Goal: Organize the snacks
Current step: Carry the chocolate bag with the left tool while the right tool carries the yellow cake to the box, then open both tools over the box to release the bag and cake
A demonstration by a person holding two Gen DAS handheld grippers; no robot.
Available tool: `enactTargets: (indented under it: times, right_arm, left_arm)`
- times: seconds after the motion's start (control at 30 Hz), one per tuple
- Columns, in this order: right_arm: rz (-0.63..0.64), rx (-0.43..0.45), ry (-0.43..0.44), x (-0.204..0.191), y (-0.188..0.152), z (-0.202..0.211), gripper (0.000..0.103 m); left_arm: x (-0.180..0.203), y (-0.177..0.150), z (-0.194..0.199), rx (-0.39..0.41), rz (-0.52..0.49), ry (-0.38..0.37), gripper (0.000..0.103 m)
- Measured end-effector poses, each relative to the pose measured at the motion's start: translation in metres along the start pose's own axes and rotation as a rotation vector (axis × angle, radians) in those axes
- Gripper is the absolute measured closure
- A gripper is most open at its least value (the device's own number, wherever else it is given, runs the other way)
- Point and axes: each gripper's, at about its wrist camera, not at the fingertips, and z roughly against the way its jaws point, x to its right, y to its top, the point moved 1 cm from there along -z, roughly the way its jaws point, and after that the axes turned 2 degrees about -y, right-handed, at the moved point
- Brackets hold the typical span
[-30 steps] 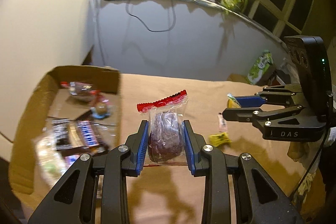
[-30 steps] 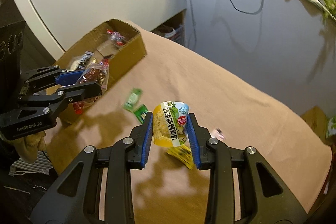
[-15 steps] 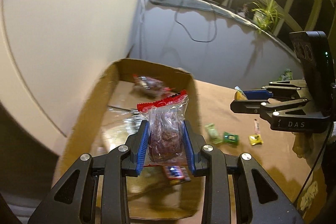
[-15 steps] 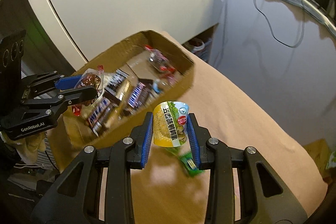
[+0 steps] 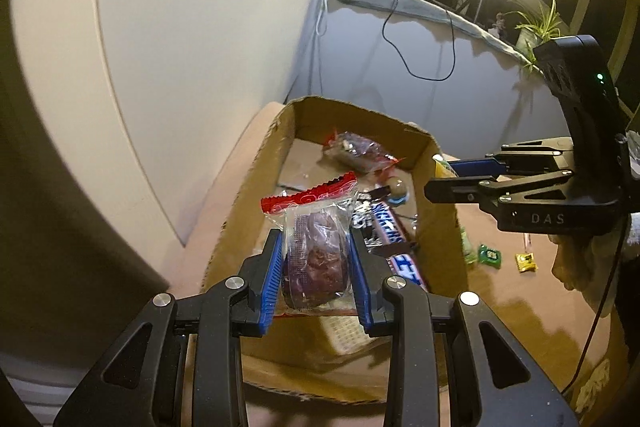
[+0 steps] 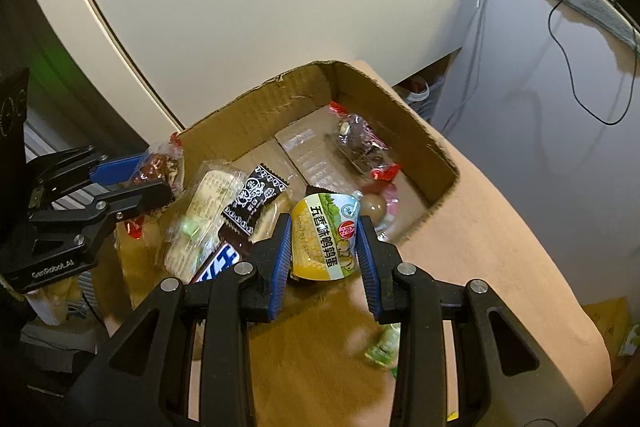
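Note:
My left gripper (image 5: 314,259) is shut on a clear snack bag (image 5: 316,251) with dark red contents and a red top strip, held above the near end of the open cardboard box (image 5: 256,179). My right gripper (image 6: 323,247) is shut on a yellow-and-green snack packet (image 6: 324,235), hovering over the box's near wall (image 6: 438,163). Inside the box lie chocolate bars (image 5: 386,227), a black-wrapped snack (image 6: 256,197), a clear pastry pack (image 6: 200,223) and a red-ended clear bag (image 6: 360,143). Each gripper shows in the other's view: the right (image 5: 436,179), the left (image 6: 168,179).
The box stands on a brown tabletop (image 6: 500,227) at its left end, close to a white wall (image 5: 200,27). Small green (image 5: 490,255) and yellow (image 5: 526,263) sweets lie on the table right of the box, and a green wrapper (image 6: 384,347) below my right gripper. A cable hangs behind.
Both grippers have swept left from over the tabletop to above the cardboard box, each still holding its snack. The box has come from the left edge to the middle of both views.

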Motion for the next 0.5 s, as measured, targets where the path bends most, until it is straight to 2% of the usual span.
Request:
enactTargets:
  times: [0.33, 0.5]
  right_arm:
    - [0.004, -0.018, 0.016, -0.002, 0.006, -0.014, 0.070]
    - [0.001, -0.013, 0.008, -0.002, 0.007, -0.017, 0.063]
  left_arm:
    - [-0.005, -0.002, 0.000, -0.006, 0.007, 0.022, 0.072]
    - [-0.005, -0.002, 0.000, -0.003, 0.011, 0.032, 0.072]
